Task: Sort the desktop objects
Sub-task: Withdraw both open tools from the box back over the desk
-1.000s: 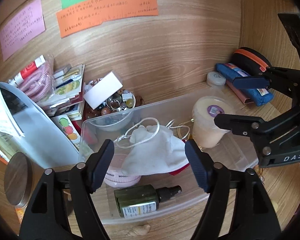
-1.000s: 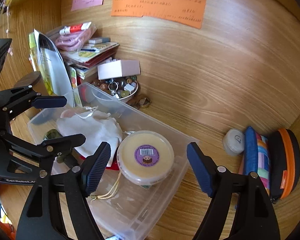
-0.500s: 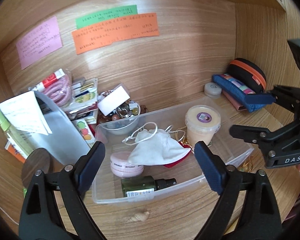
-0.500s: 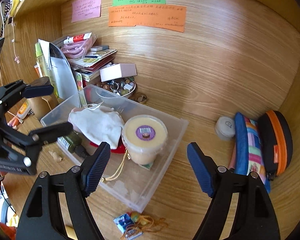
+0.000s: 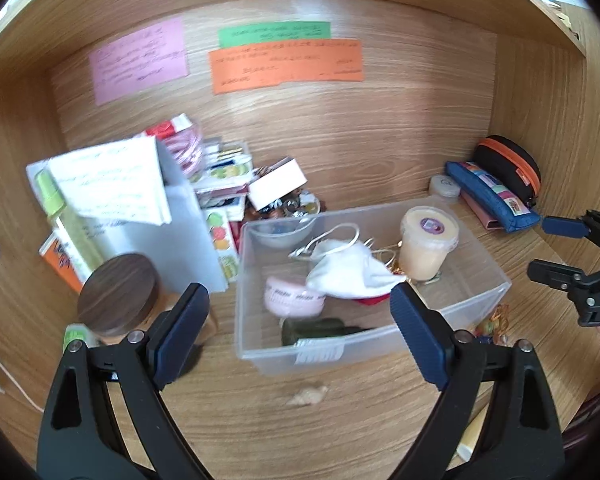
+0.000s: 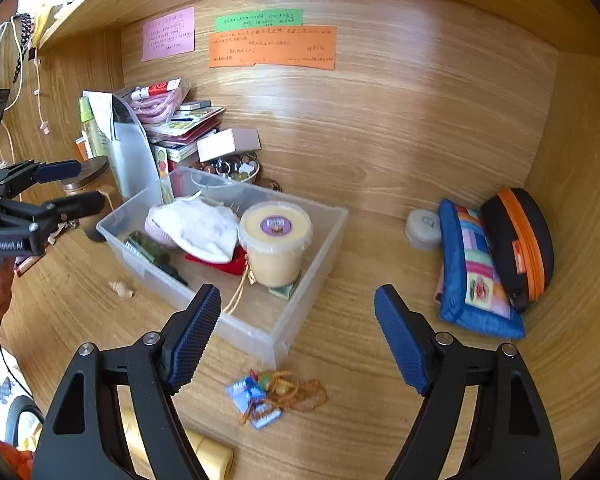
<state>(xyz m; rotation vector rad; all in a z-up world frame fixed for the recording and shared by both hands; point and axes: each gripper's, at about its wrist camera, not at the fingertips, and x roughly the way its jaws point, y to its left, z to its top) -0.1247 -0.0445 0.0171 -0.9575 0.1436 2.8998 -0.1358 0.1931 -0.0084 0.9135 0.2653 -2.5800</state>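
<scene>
A clear plastic bin point(image 5: 452, 310) point(image 6: 320, 240) sits mid-desk. It holds a lidded cream tub point(image 5: 428, 246) point(image 6: 275, 242), a white cloth pouch point(image 5: 352, 272) point(image 6: 204, 228), a pink round case point(image 5: 294, 298) and a dark green spray bottle point(image 5: 314, 330) point(image 6: 148, 246). My left gripper point(image 5: 298, 332) is open and empty, in front of the bin. My right gripper point(image 6: 298, 336) is open and empty, at the bin's near right corner. A small charm with orange cord point(image 6: 276, 394) point(image 5: 492, 324) lies on the desk outside the bin.
A pile of books, a white box point(image 5: 276, 182), a bowl of trinkets point(image 6: 236, 170) and a wood-lidded jar point(image 5: 118, 294) crowd the left. A blue pouch point(image 6: 476, 276), a black-orange case point(image 6: 520, 240) and a small white jar point(image 6: 422, 228) sit at right. A small shell point(image 5: 308, 394) lies before the bin.
Both grippers have pulled back and up from the bin, so more of the desk shows. Both stay open and empty. The bin's contents have not moved.
</scene>
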